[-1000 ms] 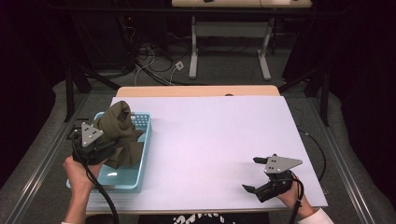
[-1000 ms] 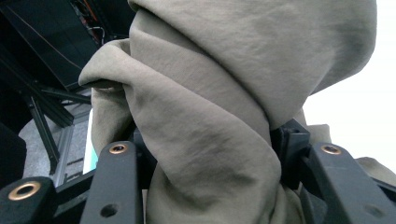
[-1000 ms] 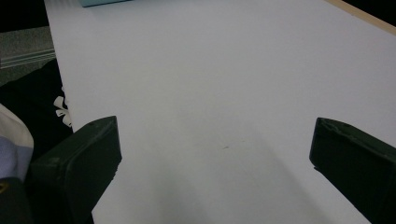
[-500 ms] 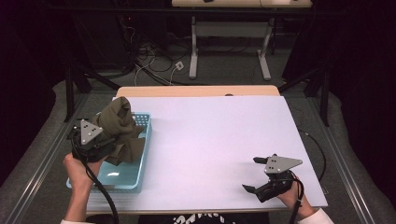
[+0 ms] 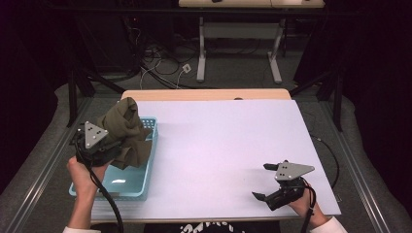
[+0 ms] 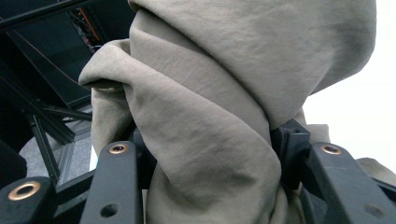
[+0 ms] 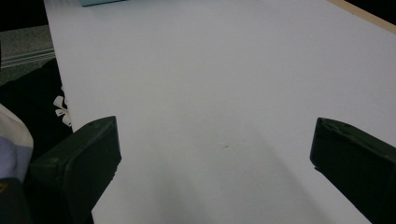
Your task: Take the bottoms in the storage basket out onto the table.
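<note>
Left hand-held gripper (image 5: 109, 145) clamped on bunched olive cloth (image 5: 127, 131), held above blue basket (image 5: 145, 167) at surface's (image 5: 218, 145) left edge. Right hand-held gripper (image 5: 274, 182) wide open, empty, resting near front right. Lift cloth fully clear of rim before swinging over; trailing end probably still inside basket.

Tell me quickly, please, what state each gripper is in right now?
Left gripper: shut on the olive cloth, above the blue basket.
Right gripper: open, holding nothing.
</note>
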